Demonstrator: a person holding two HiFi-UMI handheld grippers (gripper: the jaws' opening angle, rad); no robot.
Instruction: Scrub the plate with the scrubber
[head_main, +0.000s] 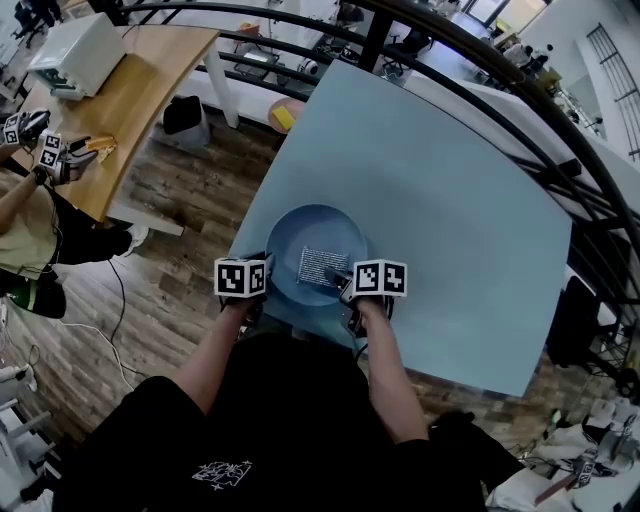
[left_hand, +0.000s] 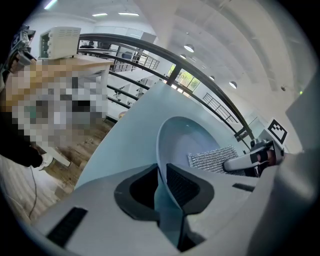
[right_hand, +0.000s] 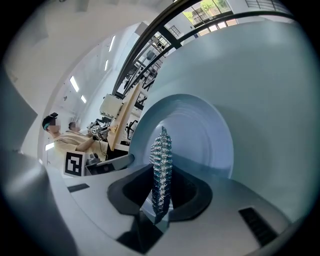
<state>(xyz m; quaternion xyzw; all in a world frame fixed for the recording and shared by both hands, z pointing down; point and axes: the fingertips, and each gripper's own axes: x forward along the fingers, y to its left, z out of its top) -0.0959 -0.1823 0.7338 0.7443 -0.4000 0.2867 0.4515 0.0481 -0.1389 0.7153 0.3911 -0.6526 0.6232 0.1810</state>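
Observation:
A pale blue plate (head_main: 300, 235) lies near the front edge of the light blue table (head_main: 440, 200). My left gripper (head_main: 262, 290) is shut on the plate's near-left rim (left_hand: 161, 165), the edge pinched between its pads. My right gripper (head_main: 345, 283) is shut on a flat silvery mesh scrubber (head_main: 322, 266), which lies over the plate's near part. In the right gripper view the scrubber (right_hand: 161, 170) stands edge-on between the pads, above the plate's bowl (right_hand: 200, 130). The left gripper view shows the scrubber (left_hand: 212, 159) spread flat on the plate, with the right gripper (left_hand: 250, 159) behind it.
The table's near edge (head_main: 330, 335) runs just under both grippers. A wooden desk (head_main: 130, 90) with a white box (head_main: 80, 50) stands at far left, where another person (head_main: 30, 230) holds grippers. A dark railing (head_main: 480, 90) curves behind the table.

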